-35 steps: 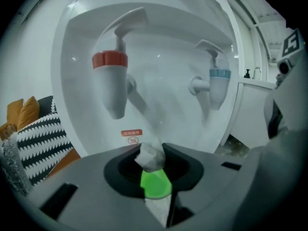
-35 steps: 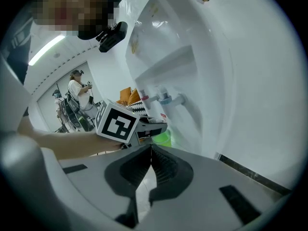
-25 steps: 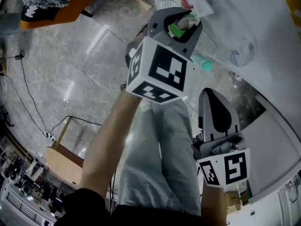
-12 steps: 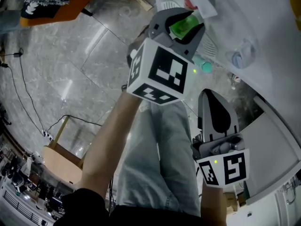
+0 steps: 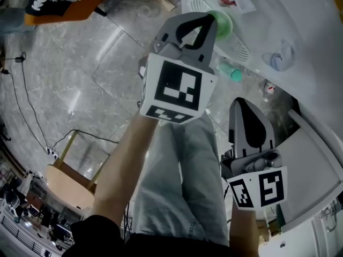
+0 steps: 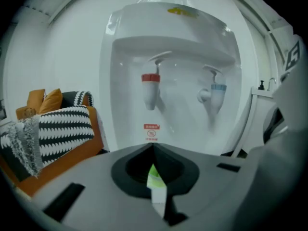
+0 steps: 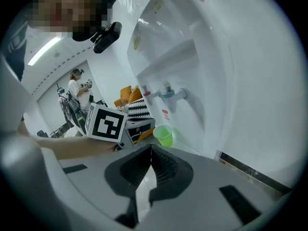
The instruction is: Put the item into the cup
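– So what's different from a second ago? The green thing was sitting in the left jaws then.

– Yep, that's the change. The left hand-held gripper (image 5: 206,19) had the cup (image 5: 224,24) between wide-open jaws. Those jaws have just been closing and are now pressed together on nothing. Only a green sliver shows through the slot behind the tips, and I read that as the cup sitting lower down, not pinched. From the tip, the cup is at about 1 o'clock, just beside it, upright at the foot of the water dispenser (image 6: 168,57). So I'd say the cup is parked and the real job, getting the item in, hasn't started. Can't see inside it, though.

– Anything around it, or in the way?

– Far left, at 9 o'clock in the left gripper view, there's an orange couch (image 6: 72,155) with a striped throw (image 6: 67,124), well apart. Next come the red tap (image 6: 150,88) and blue tap (image 6: 216,93), which seem to overhang the cup's spot, so coming in from above looks cramped. A teal tube-ish thing (image 5: 231,73) lies at 5 o'clock from the cup. Maybe that's the item, can't say. Over at 4 o'clock in the head view, the right hand-held gripper (image 7: 150,148) has its jaws together and is empty.
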A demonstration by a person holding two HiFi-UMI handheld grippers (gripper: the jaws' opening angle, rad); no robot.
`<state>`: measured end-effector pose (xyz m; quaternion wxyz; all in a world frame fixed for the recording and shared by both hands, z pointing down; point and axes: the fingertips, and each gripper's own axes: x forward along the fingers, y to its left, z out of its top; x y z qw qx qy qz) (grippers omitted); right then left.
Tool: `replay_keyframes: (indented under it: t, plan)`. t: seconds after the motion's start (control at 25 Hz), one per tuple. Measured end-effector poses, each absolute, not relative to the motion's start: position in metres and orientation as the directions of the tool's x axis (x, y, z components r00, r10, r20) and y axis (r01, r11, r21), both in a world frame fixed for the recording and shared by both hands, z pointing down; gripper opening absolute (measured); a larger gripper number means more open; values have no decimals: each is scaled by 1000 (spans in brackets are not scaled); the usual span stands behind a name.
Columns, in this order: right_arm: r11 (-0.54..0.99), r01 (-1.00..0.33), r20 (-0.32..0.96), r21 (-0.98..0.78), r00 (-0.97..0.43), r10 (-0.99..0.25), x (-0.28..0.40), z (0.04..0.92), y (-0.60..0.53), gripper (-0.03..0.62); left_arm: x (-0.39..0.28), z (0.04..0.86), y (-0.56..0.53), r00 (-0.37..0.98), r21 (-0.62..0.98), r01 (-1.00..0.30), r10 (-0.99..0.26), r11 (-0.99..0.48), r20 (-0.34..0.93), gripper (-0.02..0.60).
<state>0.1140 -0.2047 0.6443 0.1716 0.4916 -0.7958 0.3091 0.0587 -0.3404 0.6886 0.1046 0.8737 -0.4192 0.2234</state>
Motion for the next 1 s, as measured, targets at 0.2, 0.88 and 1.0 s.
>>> replay_keyframes:
  t: [0.2, 0.88, 1.0]
  plan:
    - [344, -885, 556, -313, -464, -689, 103, 634, -199, 9, 40, 675, -322, 530, 31, -810, -708, -586, 467, 14]
    - [361, -897, 464, -255, -442, -768, 64, 541, -153, 10, -28, 551, -208, 462, 123, -883, -792, -453, 399, 14]
    - [364, -897, 437, -252, -440, -784, 52, 512, -146, 10, -37, 519, -189, 467, 129, -881, -794, -455, 390, 14]
